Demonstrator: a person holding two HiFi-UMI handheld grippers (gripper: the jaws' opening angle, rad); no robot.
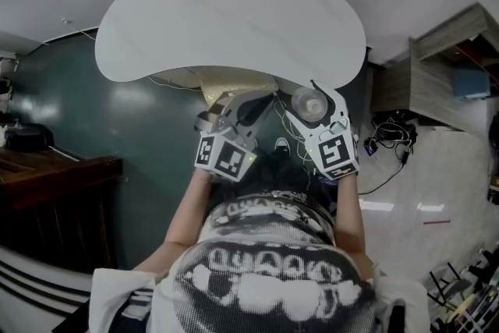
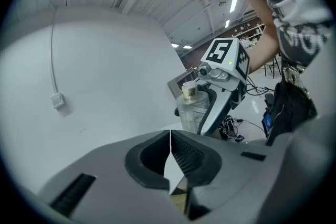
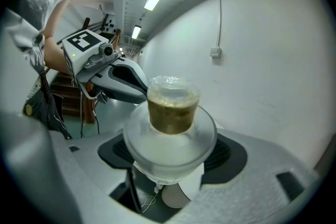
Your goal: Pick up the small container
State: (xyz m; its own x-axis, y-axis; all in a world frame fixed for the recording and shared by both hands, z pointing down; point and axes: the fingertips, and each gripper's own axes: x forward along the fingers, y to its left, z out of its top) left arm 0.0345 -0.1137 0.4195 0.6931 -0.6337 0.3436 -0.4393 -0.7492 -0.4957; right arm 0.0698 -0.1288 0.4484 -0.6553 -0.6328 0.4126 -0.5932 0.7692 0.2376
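STEP: pick-up judged complete | right claw (image 3: 170, 150) clamped on small container (image 3: 172, 113) (lidded, contents apparently brownish), clear of worktop (image 1: 234, 19) | left claw (image 2: 170, 157) together, empty | NEXT: steady clamp pressure.

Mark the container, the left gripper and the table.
container (image 3: 169, 139): right gripper view, on its clear round body.
left gripper (image 2: 170, 136): left gripper view, where its jaws meet.
table (image 1: 234, 19): head view, on the bare white top.
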